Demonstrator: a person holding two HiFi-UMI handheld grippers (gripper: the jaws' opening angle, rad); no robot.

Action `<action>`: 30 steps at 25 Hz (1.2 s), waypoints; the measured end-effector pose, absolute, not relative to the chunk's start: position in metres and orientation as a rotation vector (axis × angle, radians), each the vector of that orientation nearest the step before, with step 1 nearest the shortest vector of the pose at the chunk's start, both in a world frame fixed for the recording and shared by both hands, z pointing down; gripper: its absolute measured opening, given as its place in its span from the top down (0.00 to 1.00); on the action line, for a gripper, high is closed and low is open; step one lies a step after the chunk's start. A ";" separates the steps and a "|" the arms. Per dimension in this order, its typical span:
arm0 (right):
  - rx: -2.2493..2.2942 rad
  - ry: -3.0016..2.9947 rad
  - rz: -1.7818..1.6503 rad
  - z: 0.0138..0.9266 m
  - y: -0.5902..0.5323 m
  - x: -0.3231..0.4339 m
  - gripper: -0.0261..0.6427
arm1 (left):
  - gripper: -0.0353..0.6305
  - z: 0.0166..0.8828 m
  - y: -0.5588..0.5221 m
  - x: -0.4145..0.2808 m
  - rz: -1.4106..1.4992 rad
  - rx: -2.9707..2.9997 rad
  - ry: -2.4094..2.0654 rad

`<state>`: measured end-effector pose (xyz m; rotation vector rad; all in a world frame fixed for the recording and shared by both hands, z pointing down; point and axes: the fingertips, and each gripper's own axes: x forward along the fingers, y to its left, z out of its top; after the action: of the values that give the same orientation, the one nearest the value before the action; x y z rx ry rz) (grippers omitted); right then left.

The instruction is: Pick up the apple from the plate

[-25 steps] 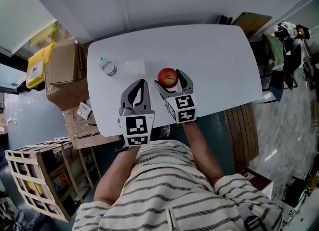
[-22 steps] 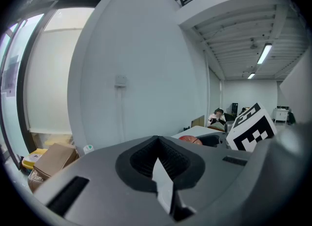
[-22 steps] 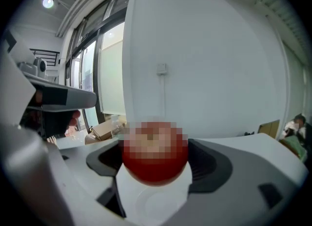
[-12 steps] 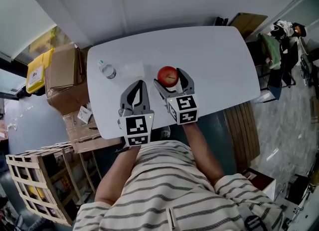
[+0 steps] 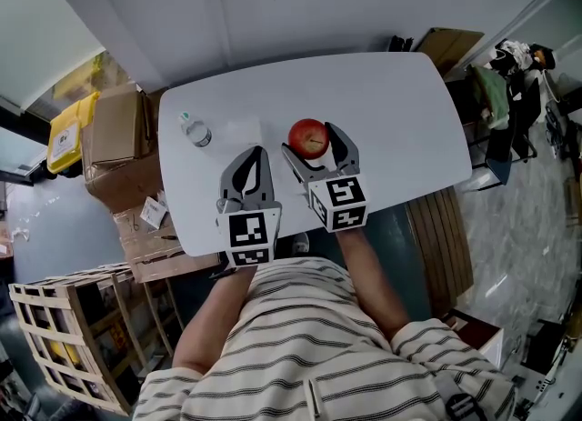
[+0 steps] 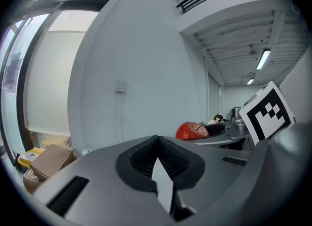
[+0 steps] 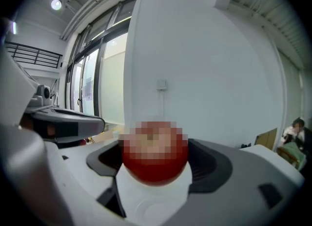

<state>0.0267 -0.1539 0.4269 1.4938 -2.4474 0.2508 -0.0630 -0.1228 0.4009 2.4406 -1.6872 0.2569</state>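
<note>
Right gripper (image 5: 309, 142) grips the apple (image 7: 155, 156) from both sides, stem up, so it prob. cannot roll. The apple sits between the jaws, low over the white table (image 5: 400, 101). Left gripper (image 5: 255, 151) is closed w/ nothing inside and waits beside, out of the way.

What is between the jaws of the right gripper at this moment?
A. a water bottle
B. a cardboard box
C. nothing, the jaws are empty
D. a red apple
D. In the right gripper view the apple sits between the jaws of the right gripper, which press on both its sides. The bottle stands apart from it.
</note>
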 end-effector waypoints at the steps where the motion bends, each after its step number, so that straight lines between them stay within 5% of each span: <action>1: 1.490 -2.456 0.253 0.425 -0.154 0.026 0.33 | 0.94 0.401 -0.123 -0.063 0.255 2.440 -1.686; 30: 1.558 -2.518 0.168 0.377 -0.154 0.031 0.33 | 0.94 0.385 -0.129 -0.062 0.152 2.473 -1.669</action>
<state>0.0313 -0.1544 0.3766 1.5585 -2.5179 0.1678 -0.0619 -0.1287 0.3846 2.4728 -1.6688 0.1520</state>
